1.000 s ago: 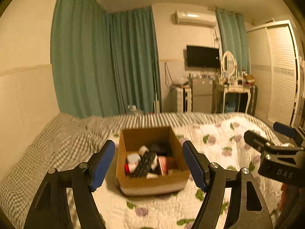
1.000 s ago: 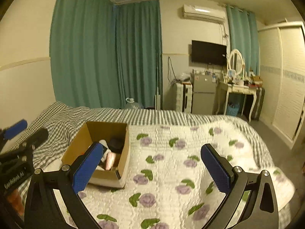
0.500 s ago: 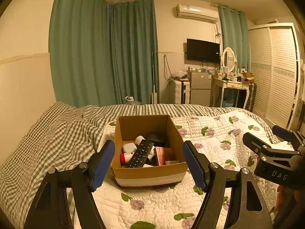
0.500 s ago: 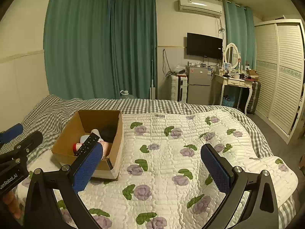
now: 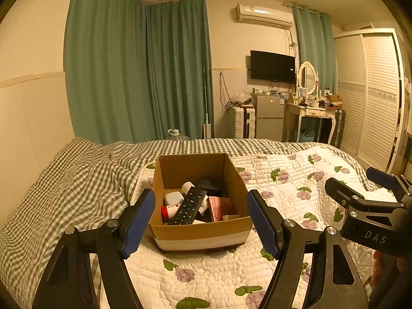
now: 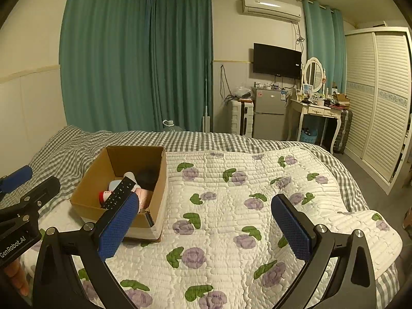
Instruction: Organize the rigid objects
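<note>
Cardboard box (image 5: 200,234) on quilt (image 6: 257,206), remote (image 5: 190,206) inside it — fridge (image 6: 269,114) behind bed, desk (image 6: 315,110) to its right

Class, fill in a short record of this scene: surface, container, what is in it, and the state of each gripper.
surface: bed with flowered quilt
container: open cardboard box standing on the quilt
contents: black remote control on top, pink box, several small white and red items
left gripper: open, empty, facing the box
right gripper: open, empty, above the quilt
</note>
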`<state>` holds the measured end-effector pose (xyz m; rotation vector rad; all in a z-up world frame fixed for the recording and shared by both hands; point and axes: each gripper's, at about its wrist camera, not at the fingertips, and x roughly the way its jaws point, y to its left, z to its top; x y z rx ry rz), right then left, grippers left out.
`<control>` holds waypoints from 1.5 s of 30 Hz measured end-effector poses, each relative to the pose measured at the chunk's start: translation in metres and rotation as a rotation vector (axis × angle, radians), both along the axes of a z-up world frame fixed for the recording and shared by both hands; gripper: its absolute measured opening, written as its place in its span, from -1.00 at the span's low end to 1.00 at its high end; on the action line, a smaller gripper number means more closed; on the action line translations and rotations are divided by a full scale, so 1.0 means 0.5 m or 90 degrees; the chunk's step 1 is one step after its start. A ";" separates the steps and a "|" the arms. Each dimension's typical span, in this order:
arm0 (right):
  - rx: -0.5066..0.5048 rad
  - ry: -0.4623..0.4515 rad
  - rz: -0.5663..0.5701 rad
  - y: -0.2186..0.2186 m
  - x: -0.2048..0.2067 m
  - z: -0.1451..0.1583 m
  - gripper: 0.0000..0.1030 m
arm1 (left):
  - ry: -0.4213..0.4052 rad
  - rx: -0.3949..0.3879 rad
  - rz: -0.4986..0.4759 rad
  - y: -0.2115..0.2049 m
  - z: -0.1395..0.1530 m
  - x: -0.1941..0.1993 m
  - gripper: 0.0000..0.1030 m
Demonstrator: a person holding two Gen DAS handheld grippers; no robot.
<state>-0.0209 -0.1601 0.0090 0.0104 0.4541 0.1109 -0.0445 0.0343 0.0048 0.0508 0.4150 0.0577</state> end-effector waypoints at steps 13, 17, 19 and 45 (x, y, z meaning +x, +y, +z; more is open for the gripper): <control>0.000 0.009 -0.001 0.001 0.000 -0.008 1.00 | 0.011 -0.001 0.005 0.006 -0.005 0.007 0.48; 0.000 0.010 0.000 0.003 0.001 -0.008 1.00 | 0.008 0.005 0.004 0.004 -0.005 0.005 0.48; -0.002 0.011 0.001 0.004 0.002 -0.009 1.00 | 0.007 0.007 0.004 0.005 -0.006 0.003 0.48; -0.006 0.017 0.003 0.002 0.005 -0.014 1.00 | 0.019 0.006 0.013 0.010 -0.009 0.009 0.48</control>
